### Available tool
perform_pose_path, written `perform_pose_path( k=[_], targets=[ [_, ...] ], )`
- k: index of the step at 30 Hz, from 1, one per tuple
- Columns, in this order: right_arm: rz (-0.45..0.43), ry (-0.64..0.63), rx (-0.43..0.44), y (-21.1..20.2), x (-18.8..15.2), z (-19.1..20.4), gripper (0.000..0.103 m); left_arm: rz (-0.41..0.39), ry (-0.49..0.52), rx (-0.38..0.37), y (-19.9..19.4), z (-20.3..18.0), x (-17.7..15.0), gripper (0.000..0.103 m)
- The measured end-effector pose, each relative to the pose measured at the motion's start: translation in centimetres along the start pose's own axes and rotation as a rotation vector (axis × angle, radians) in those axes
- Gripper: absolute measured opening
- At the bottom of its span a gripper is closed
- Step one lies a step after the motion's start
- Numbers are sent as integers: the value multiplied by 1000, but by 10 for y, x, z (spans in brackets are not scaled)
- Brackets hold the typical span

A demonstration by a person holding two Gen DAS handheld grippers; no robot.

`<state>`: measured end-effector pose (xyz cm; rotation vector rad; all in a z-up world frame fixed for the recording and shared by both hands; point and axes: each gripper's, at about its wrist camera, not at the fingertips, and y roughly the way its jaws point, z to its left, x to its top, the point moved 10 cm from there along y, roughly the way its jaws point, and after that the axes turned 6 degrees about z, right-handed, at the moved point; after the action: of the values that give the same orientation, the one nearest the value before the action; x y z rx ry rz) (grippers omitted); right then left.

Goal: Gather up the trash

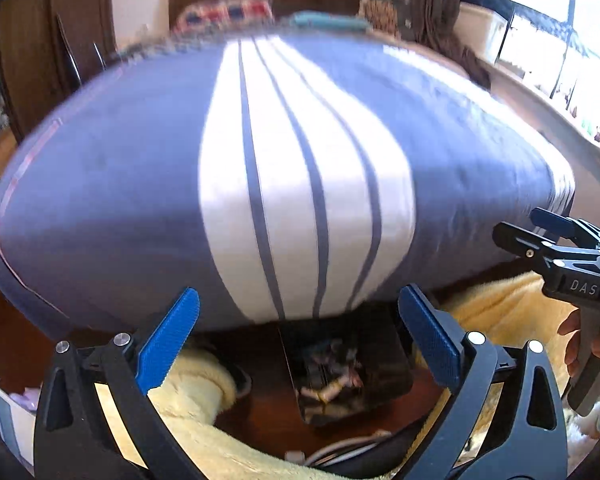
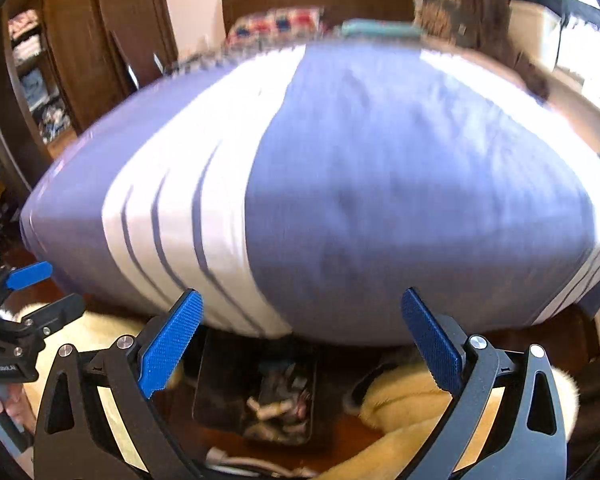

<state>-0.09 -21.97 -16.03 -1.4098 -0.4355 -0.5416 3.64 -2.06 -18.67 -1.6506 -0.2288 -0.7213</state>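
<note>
A dark bin (image 1: 352,364) holding crumpled trash stands on the floor at the foot of the bed; it also shows in the right wrist view (image 2: 276,396). My left gripper (image 1: 296,336) is open and empty, hovering above the bin. My right gripper (image 2: 300,338) is open and empty, also above the bin. The right gripper also shows at the right edge of the left wrist view (image 1: 548,232). The left gripper also shows at the left edge of the right wrist view (image 2: 36,292). No loose trash shows on the bed.
A bed with a blue and white striped cover (image 1: 180,184) fills both views. Yellow fluffy rugs (image 1: 500,316) lie on the wooden floor beside the bin. White cables (image 1: 340,448) lie in front of it. A dark wardrobe (image 2: 100,40) stands at the left, a window (image 1: 560,32) at the right.
</note>
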Motion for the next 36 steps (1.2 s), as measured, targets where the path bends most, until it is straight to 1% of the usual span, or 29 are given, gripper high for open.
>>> perform_pose_path(
  k=[3, 4, 8, 13, 17, 19, 23, 26, 36],
  targets=[
    [-119, -15, -42, -44, 24, 0, 100, -91, 0, 3, -33, -1, 20, 95],
    [-146, -18, -47, -54, 30, -1, 100, -133, 0, 13, -47, -1, 29, 95],
    [-271, -38, -78, -103, 55, -3, 100, -261, 0, 40, -91, -4, 54, 95],
    [-390, -22, -84, -149, 77, -3, 100, -399, -1, 57, -139, -12, 82, 95],
    [-477, 4, -90, -182, 92, -6, 100, -483, 5, 85, -167, -18, 95, 95],
    [-516, 17, -111, -197, 97, -7, 100, -523, -2, 96, -179, -18, 100, 95],
    [-570, 33, -147, -218, 97, -10, 100, -535, -4, 74, -189, -22, 99, 95],
    [-593, 45, -172, -225, 97, -11, 100, -535, -8, 83, -192, -18, 97, 95],
    [-585, 53, -155, -224, 91, -11, 100, -533, -14, 98, -193, -13, 92, 95]
  ],
)
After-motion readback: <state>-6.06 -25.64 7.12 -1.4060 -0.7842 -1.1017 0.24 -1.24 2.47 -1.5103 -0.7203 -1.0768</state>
